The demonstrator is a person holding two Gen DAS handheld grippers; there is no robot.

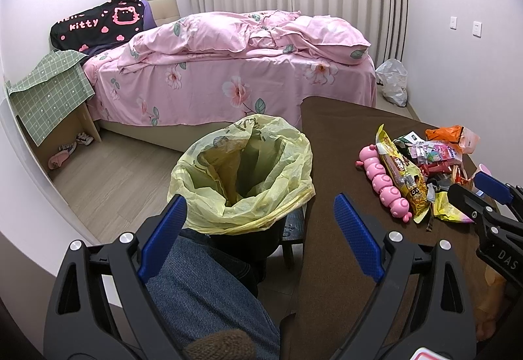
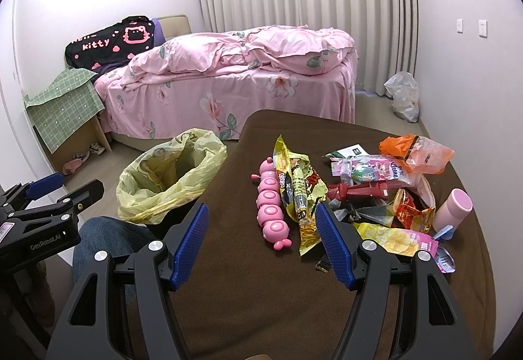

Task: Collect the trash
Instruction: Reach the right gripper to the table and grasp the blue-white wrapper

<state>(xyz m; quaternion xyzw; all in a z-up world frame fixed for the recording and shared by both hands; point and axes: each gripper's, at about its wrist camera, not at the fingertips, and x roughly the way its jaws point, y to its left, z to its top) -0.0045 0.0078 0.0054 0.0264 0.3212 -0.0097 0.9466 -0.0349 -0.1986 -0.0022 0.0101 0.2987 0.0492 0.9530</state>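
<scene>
A bin lined with a yellow plastic bag (image 1: 242,173) (image 2: 170,177) stands on the floor left of the brown table (image 1: 346,170) (image 2: 248,278). A heap of snack wrappers (image 2: 362,193) (image 1: 425,170) lies on the table, among them a long yellow wrapper (image 2: 295,193) and an orange bag (image 2: 415,152). My left gripper (image 1: 260,222) is open, hanging near the bin's front rim with nothing between its fingers. My right gripper (image 2: 261,232) is open above the table, just short of the heap, also holding nothing.
A pink caterpillar toy (image 2: 271,206) (image 1: 384,183) lies beside the wrappers, and a pink cup (image 2: 452,209) at the heap's right. A person's denim-clad knee (image 1: 202,288) is below the bin. A pink bed (image 2: 235,92) and a white plastic bag (image 2: 403,95) stand beyond.
</scene>
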